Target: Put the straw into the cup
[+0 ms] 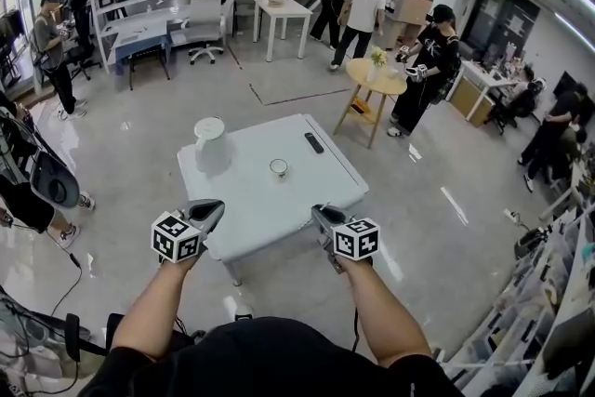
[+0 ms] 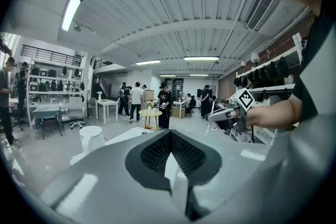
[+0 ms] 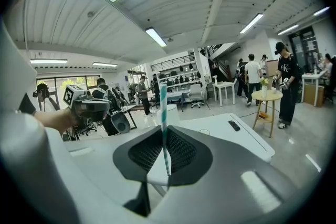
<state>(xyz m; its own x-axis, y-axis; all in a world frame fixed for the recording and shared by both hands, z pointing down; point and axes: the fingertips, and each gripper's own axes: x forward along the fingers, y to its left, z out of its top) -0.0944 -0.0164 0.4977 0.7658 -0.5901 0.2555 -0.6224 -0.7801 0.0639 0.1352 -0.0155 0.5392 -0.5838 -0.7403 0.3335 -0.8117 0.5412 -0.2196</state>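
The right gripper [image 1: 323, 213] is clamped on a teal-and-white striped straw [image 3: 162, 105], which stands upright between its jaws. It is held at the near edge of the white table [image 1: 251, 205], well short of the small cup [image 1: 279, 167] at the table's middle. The left gripper [image 1: 210, 209] hovers at the near left edge, jaws together with nothing between them. A white kettle [image 1: 210, 140] stands far left and a black remote [image 1: 314, 142] lies far right.
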